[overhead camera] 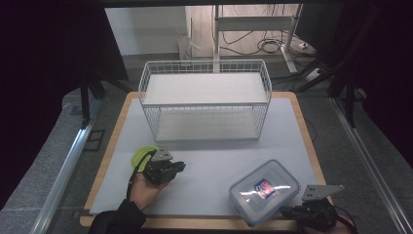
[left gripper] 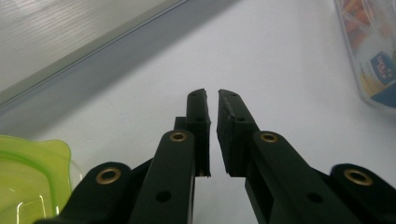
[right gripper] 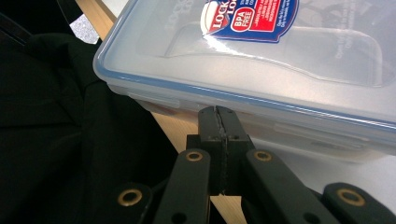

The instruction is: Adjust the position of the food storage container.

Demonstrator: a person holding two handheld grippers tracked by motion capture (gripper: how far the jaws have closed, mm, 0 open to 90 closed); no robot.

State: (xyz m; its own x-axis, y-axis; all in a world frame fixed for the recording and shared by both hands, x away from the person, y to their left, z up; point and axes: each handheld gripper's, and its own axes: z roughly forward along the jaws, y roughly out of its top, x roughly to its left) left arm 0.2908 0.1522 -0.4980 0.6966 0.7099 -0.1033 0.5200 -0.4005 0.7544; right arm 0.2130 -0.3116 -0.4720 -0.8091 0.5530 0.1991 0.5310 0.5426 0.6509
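On the desk (overhead camera: 204,165), the far wire rack (overhead camera: 204,100) stands empty. Right claw (right gripper: 218,112), together, seemingly touches the clear container (overhead camera: 264,191); left claw (left gripper: 212,100), slightly apart, hovers beside the green container (overhead camera: 142,156).

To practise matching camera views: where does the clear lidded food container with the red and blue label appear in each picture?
High view: clear food container at lower right, beside the right gripper.
Left gripper view: its edge at the upper right corner.
Right gripper view: across the top, just beyond the shut jaws.
Shared landmark: the red and blue label.
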